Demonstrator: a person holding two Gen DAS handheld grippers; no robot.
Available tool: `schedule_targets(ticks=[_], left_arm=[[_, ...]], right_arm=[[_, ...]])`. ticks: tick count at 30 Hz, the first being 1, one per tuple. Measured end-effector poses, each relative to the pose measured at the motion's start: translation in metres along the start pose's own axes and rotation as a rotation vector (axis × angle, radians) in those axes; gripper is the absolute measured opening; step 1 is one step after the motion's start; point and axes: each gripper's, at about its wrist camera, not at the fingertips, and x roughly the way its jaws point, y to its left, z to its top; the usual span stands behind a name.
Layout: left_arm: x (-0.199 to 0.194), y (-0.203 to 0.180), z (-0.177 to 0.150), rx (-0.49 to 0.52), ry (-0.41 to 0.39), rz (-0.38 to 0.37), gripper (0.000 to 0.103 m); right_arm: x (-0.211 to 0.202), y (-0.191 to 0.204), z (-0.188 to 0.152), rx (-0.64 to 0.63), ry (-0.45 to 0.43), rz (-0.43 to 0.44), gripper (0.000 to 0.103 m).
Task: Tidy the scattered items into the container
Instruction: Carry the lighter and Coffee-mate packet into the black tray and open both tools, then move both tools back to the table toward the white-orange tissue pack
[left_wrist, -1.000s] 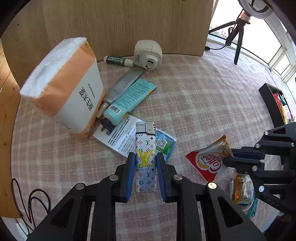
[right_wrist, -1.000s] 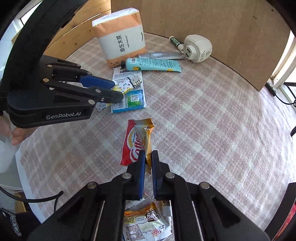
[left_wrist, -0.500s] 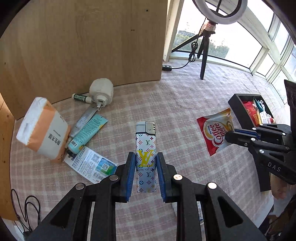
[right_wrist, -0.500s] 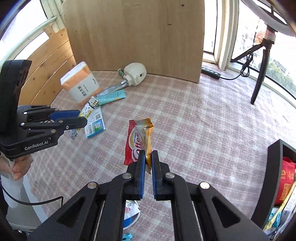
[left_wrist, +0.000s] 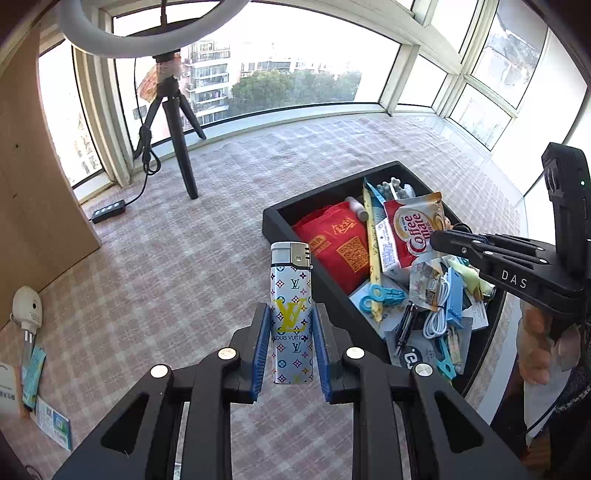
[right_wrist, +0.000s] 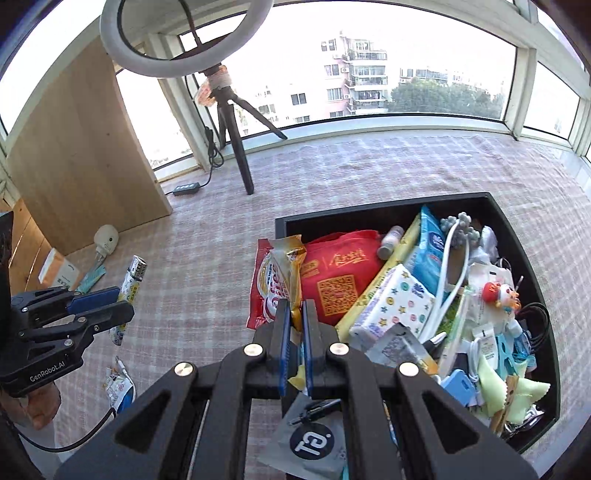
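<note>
Now both hands are up over the checked tabletop (left_wrist: 207, 258) at the black container (left_wrist: 280, 225), which sits toward the right and near side, its right wall close to the tabletop's edge. The left hand-held gripper (left_wrist: 291, 343) is clamped on a patterned lighter (left_wrist: 291, 306), held upright between the blue pads, just left of the container's near-left wall and not yet over its opening. The right hand-held gripper (right_wrist: 294, 332) is pinched together on a red and gold coffee creamer sachet (right_wrist: 275, 280), which hangs over the container's left rim, partly above the red pouch (right_wrist: 340, 280) inside. The container is crowded: tissue packs, cables, clips and cloths fill it nearly to the rim, with the least clutter at its far-left corner. Left of the container the cloth lies broad and open as far as the tripod (right_wrist: 236, 147) and the wooden panel (right_wrist: 81, 155). Far left lie a white plug (right_wrist: 105, 240), a tube and a tissue pack (right_wrist: 59, 273).
</note>
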Motion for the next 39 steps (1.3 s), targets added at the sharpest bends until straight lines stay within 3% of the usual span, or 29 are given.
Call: schedule_targets(ticks=[5,10,12,13,14,16,21,26,33,39], left_arm=[[0.023,-0.061,0.027,0.089,0.009,-0.058,0.021],[0.036,-0.108,0.044,0.137,0.003,-0.124,0.023],[0.042,-0.116,0.048,0.133,0.026,-0.126,0.051],[0.043,-0.117,0.049,0.12,0.022,-0.13,0.054],[0.042,-0.116,0.049,0.115,0.015,-0.123,0.051],[0.04,-0.113,0.047,0.115,0.005,-0.094,0.049],[0.031,-0.083,0.04,0.059,0.011,-0.054,0.044],[0.007,-0.039,0.026,0.001,-0.026,0.021,0.043],[-0.026,0.047,-0.005,-0.142,-0.052,0.129,0.043],[-0.062,0.126,-0.052,-0.274,-0.076,0.231,0.043]], right_arm=[[-0.022,-0.071,-0.008,0.109,-0.017,-0.086,0.007],[-0.038,-0.117,-0.019,0.175,-0.03,-0.14,0.007],[-0.043,-0.126,-0.023,0.196,-0.057,-0.14,0.007],[-0.045,-0.131,-0.024,0.218,-0.06,-0.141,0.017],[-0.046,-0.136,-0.025,0.241,-0.062,-0.136,0.036],[-0.05,-0.141,-0.027,0.265,-0.089,-0.136,0.043],[-0.047,-0.13,-0.024,0.238,-0.085,-0.126,0.043],[-0.038,-0.096,-0.013,0.164,-0.078,-0.082,0.043],[-0.014,-0.021,0.012,0.021,-0.049,-0.004,0.043],[0.011,0.064,0.027,-0.114,-0.014,0.091,0.043]])
